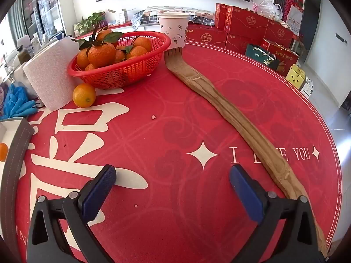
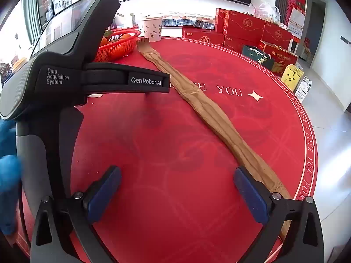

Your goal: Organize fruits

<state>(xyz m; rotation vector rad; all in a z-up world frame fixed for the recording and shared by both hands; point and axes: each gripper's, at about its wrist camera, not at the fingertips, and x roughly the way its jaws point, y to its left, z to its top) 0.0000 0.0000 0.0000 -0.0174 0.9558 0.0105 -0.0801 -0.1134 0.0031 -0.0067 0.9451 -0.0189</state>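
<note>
A red plastic basket (image 1: 140,70) heaped with several oranges (image 1: 101,53), some with leaves, stands at the far left of the round red table. One loose orange (image 1: 84,95) lies on the table just in front of the basket, beside a paper towel roll. Part of another orange (image 1: 3,152) shows at the left edge by a grey box. My left gripper (image 1: 172,175) hangs open over the near table, nothing between its fingers. My right gripper (image 2: 177,176) is open too, empty. The basket (image 2: 119,46) shows in the right wrist view, partly hidden behind the left gripper's black body (image 2: 65,70).
A long wooden back scratcher (image 1: 230,114) lies diagonally across the table from the basket to the near right edge. A patterned paper cup (image 1: 174,29) stands behind the basket. A paper towel roll (image 1: 50,74), blue gloves (image 1: 17,104) and a grey box (image 1: 15,144) crowd the left. Red gift boxes (image 1: 248,26) are stacked beyond the table.
</note>
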